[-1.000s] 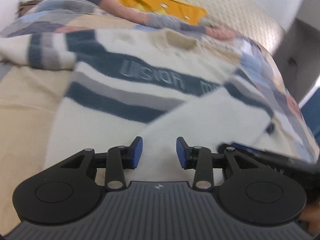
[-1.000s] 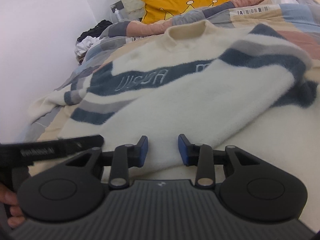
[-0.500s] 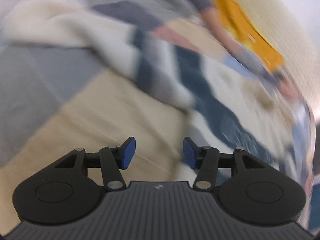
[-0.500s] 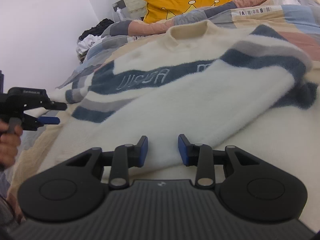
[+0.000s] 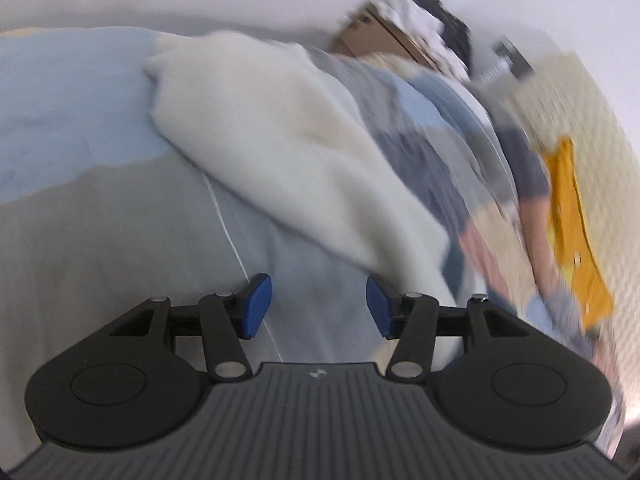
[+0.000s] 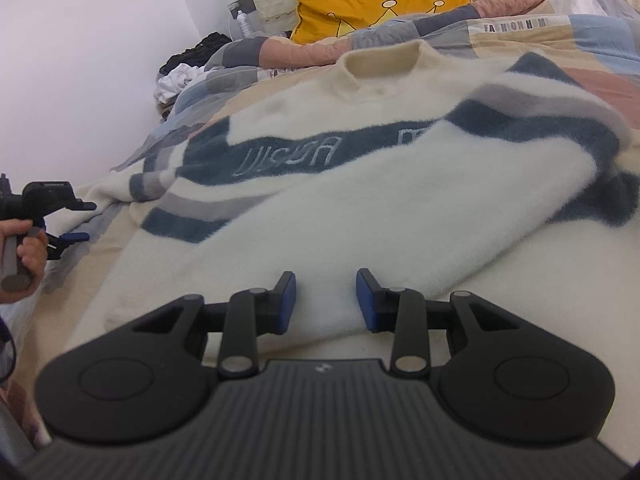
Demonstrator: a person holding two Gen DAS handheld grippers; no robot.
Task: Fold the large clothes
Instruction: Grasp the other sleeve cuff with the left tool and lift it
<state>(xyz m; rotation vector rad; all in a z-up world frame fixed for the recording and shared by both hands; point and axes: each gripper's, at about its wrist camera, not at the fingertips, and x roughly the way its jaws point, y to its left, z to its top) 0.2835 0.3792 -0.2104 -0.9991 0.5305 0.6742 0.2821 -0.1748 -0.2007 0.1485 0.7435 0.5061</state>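
The sweater (image 6: 360,184), cream with navy and grey bands, lies face up across the bed (image 6: 560,352), its collar toward the yellow pillow (image 6: 384,4) and its hem nearest the right gripper (image 6: 325,300). One sleeve (image 6: 400,216) is already laid slantwise over the chest, which reads as the first fold done; the other sleeve (image 5: 280,136) stretches out flat over the quilt (image 5: 432,128) toward the bed's edge, so it looks like the next part to bring in. That would explain where the left gripper (image 5: 318,306) sits: low beside this sleeve, aimed along it, with blue pads parted and only the pale sheet (image 5: 100,216) between them. Its jaws have just been widening, and nothing is caught in them, probably in readiness to take the cuff. The right-wrist view shows a hand (image 6: 28,248) holding this tool out at the far left, close to the sleeve's end. The right gripper hangs over the hem with its pads apart and no cloth pinched, apparently waiting there so that it can steady or lift the lower edge once the sleeve is across.
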